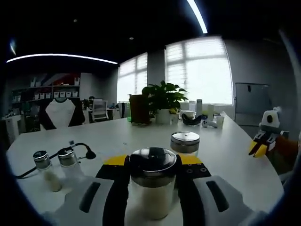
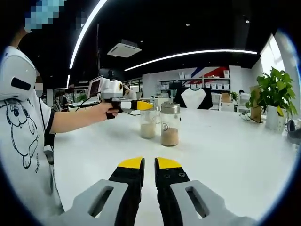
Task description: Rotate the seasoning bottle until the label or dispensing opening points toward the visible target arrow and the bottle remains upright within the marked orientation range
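The left claw [image 1: 154,176] grips the seasoning bottle [image 1: 153,188] upright between its jaws; the right claw [image 2: 149,165] is closed, empty, above the surface [image 2: 225,150].

- The bottle [image 1: 153,188] is clear glass with a glossy metal lid [image 1: 153,165].
- The jar [image 2: 170,124] is also clear, with a shiny metal cap.
- The table [image 1: 225,155] is white, smooth and slightly glossy.
- The left gripper [image 1: 153,165] has matt black jaws with yellow plastic tips.
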`<action>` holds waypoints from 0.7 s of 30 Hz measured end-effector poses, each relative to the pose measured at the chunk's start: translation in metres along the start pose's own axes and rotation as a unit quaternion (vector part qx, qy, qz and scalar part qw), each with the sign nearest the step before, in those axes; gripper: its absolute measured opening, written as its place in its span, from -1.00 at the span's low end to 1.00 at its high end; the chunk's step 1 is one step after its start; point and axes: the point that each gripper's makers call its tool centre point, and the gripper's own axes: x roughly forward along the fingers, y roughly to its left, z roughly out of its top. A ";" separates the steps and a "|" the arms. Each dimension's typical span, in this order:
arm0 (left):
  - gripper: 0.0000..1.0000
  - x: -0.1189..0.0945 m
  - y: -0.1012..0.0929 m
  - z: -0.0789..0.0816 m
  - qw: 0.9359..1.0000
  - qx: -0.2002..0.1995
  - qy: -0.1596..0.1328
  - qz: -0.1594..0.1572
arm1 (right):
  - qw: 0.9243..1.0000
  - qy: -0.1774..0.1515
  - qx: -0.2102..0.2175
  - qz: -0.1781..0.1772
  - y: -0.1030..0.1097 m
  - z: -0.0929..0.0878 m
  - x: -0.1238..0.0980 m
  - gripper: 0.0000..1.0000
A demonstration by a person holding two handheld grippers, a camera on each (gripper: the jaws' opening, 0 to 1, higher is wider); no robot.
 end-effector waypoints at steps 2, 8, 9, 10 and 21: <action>-0.19 -0.002 -0.002 -0.001 1.000 0.004 0.000 0.004 | 1.000 -0.002 0.000 -0.001 -0.001 0.001 0.000 -0.88; -0.19 -0.003 -0.003 0.000 1.000 0.005 -0.007 0.011 | 1.000 -0.012 0.003 0.000 -0.002 0.004 0.004 -0.89; -0.18 -0.003 -0.003 0.000 1.000 0.004 -0.008 0.012 | 1.000 -0.013 0.003 0.000 -0.002 0.003 0.005 -0.89; -0.18 -0.003 -0.004 0.000 1.000 0.003 -0.011 0.014 | 1.000 -0.012 0.003 0.001 -0.002 0.003 0.006 -0.89; -0.18 -0.002 -0.006 0.001 0.999 -0.004 -0.016 0.043 | 1.000 -0.009 0.003 0.001 -0.004 0.003 0.012 -0.90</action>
